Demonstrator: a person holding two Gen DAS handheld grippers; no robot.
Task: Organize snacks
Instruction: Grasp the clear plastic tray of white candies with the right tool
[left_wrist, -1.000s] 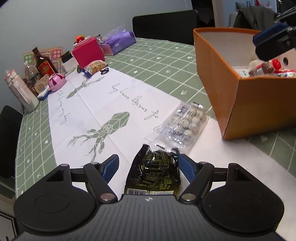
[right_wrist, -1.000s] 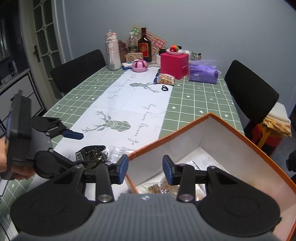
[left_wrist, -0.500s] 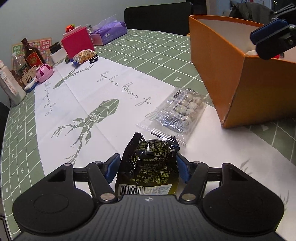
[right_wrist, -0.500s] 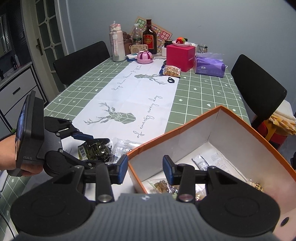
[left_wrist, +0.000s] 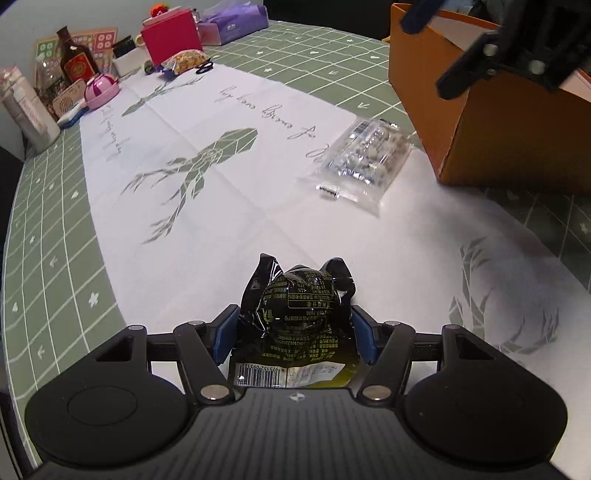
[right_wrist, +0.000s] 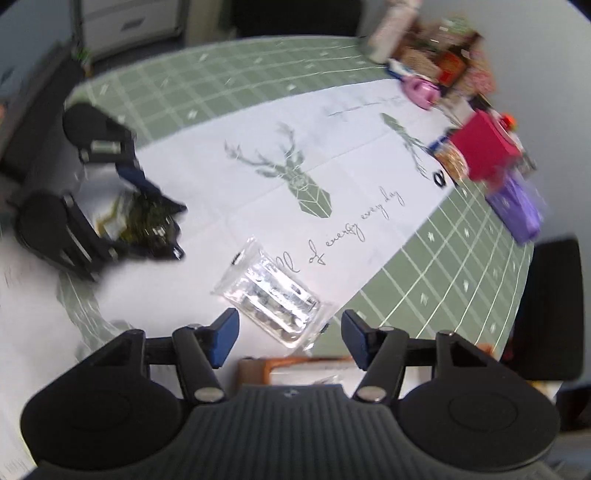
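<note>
A black snack packet is pinched between the blue pads of my left gripper, just above the white table runner. A clear packet of pale sweets lies flat on the runner beside the orange box. My right gripper hovers over that clear packet, its jaws opening and pressing on nothing. In the right wrist view the black packet shows at the left, held in the left gripper, and a corner of the orange box peeks out under the right gripper.
At the table's far end stand a pink box, a purple tissue pack, a brown bottle, a pink round case, white bottles and a small snack bag. A black chair stands at the table's side.
The left jaws closed on the black packet and drew it away from the clear packet. The right gripper swung out of the orange box, rolled, and now hangs over the clear packet with wider jaws.
</note>
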